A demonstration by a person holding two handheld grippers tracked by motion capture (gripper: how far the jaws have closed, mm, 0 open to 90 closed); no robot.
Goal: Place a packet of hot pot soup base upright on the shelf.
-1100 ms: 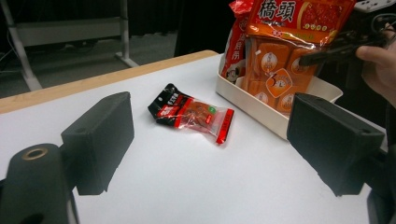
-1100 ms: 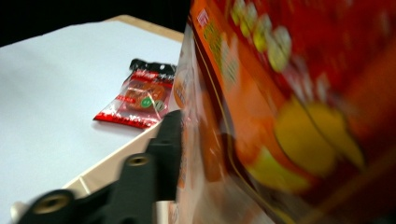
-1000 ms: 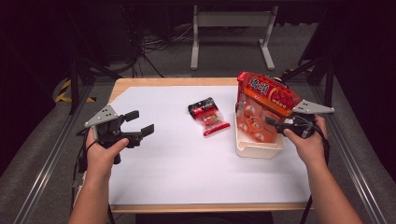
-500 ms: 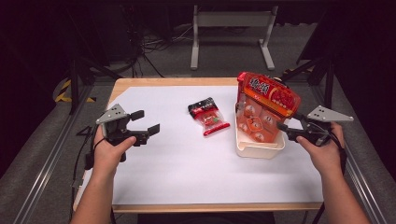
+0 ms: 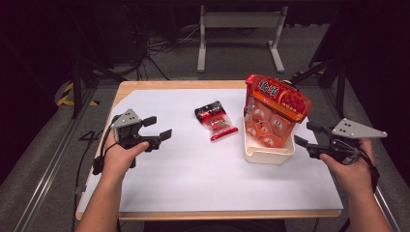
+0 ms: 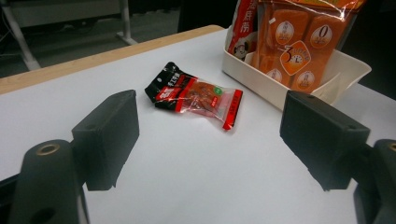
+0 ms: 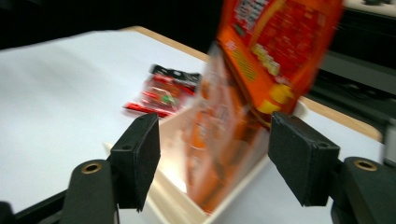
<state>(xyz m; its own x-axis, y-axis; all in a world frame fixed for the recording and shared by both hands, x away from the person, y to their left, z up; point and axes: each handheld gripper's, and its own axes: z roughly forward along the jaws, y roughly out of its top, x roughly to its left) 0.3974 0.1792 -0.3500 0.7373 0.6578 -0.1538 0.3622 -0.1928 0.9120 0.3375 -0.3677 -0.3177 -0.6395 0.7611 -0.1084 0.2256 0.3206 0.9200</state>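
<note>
Two tools, both with jaws wide and empty: left tool [image 5: 157, 128] well left of the white tray [image 5: 269, 153]; right tool [image 5: 310, 135] just right of it. Orange packet [image 5: 275, 108] stands tilted in tray; red snack pouch [image 5: 216, 120] lies left of tray on worktop [image 5: 193, 174].

Before me: a wooden-edged table [image 5: 179, 84] covered by a white paper sheet [image 5: 193, 169]. On it I count a red-and-black snack packet [image 5: 216, 120] and a cream plastic tray [image 5: 266, 152], apart.

The right tool [image 5: 303, 134] has let go of the orange packet [image 5: 275, 108] — and drawn back.
</note>
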